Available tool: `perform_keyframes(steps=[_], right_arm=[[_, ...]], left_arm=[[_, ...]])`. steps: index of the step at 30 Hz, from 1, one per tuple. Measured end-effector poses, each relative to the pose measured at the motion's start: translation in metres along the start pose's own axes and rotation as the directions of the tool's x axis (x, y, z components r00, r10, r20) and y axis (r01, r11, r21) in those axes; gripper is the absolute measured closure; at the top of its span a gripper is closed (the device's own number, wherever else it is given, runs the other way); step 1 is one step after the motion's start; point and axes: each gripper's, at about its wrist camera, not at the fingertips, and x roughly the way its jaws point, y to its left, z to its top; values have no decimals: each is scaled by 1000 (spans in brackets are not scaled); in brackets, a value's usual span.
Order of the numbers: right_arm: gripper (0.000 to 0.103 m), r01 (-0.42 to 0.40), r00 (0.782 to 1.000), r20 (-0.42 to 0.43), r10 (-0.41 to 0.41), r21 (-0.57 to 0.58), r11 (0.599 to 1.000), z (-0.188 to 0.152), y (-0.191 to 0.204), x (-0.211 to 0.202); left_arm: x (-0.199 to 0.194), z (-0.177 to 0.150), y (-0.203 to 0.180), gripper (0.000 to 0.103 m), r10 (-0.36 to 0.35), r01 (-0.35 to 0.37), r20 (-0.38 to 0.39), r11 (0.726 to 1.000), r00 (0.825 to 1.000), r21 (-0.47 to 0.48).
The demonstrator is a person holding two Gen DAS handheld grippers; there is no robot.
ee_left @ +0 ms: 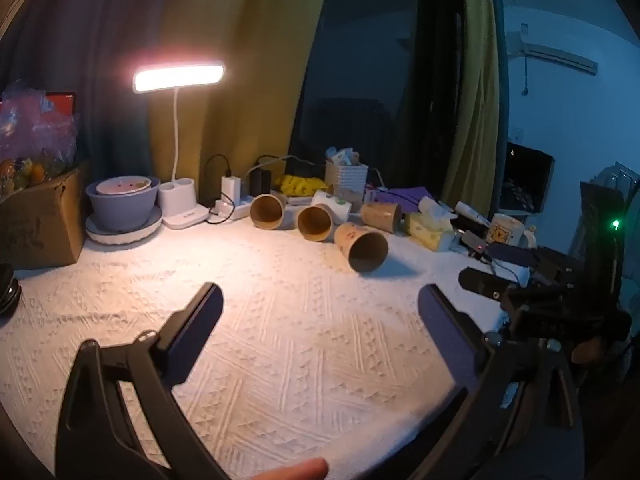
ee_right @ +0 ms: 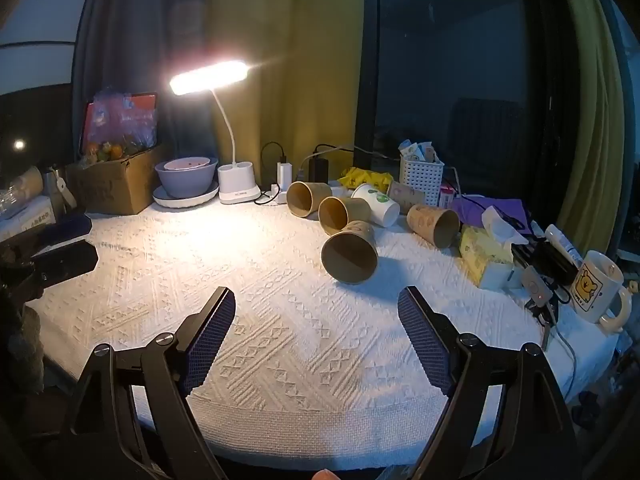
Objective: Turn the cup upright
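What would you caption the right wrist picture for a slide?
Open right tool faces the nearest tipped paper cup on a lamp-lit white tablecloth.

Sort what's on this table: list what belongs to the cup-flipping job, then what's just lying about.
Job: nearest brown paper cup on its side, three more tipped brown cups, tipped white cup, left gripper, right gripper.

Lying about: desk lamp, tissue box, mug, white basket, bowl.
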Motion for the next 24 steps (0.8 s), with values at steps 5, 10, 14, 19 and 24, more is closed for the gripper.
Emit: perform_keyframes(steps=[5,10,14,19,24], right_arm=[[17,-1,1000,-11,1,1,1000,0,0,0],[17,-1,1000,-1,1,2,1000,-2,2,-1],[17,0,1000,1,0,4,1000,0,-1,-4],[17,1,1000,1,-1,7,1000,1,-5,-5],[17,5,1000,13,-5,15,1000,4,-8,-7]], left_arm=[[1,-1,-4,4,16,-16,17,1000,1000,24],[1,-1,-3,4,28,-28,25,1000,999,10],[-2,2,-4,4,22,-23,16,999,1000,36],[-1,1,-5,4,21,-21,16,999,1000,41],[0,4,-7,4,22,-23,17,999,1000,44]])
